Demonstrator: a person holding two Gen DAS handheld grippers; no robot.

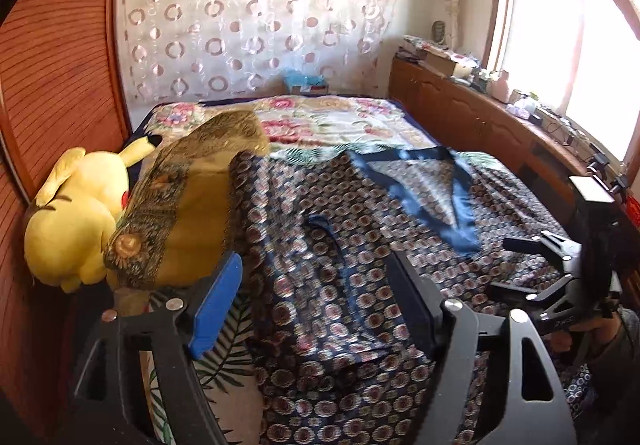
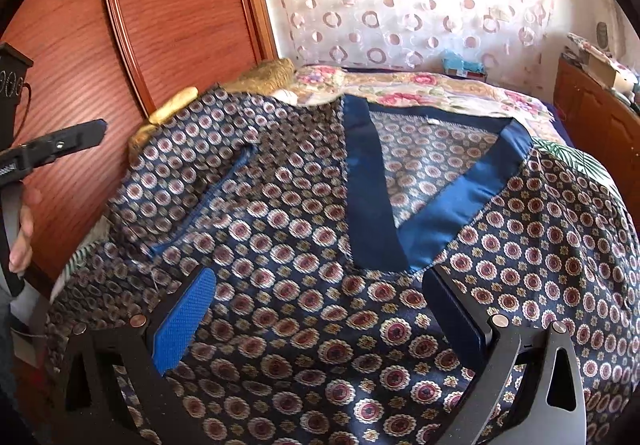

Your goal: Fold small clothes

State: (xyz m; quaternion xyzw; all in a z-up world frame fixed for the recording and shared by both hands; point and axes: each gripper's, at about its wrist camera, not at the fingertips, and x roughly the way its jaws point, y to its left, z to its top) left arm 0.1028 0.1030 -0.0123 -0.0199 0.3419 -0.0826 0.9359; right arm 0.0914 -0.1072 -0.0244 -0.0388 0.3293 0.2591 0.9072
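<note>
Both grippers, left gripper [image 1: 316,309] and right gripper [image 2: 320,317], released, nothing grasped; navy medallion-print V-neck top [image 2: 320,245] spread flat beneath fingers, likely ready for folding.

Left claw [image 1: 316,309] spread wide over a patterned navy top [image 1: 340,245] with blue V-neck trim, spread on a floral bed [image 1: 320,117], yellow plush toy [image 1: 76,213] at left, right claw [image 1: 516,265] at right edge.

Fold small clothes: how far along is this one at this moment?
Done: the patterned top lies spread on the bed, collar up, and its left side looks turned in over the body. In hand: nothing; the left gripper and right gripper both stand open above the cloth. Left: the right side lies unfolded, and the top has yet to be folded into a compact bundle.
</note>
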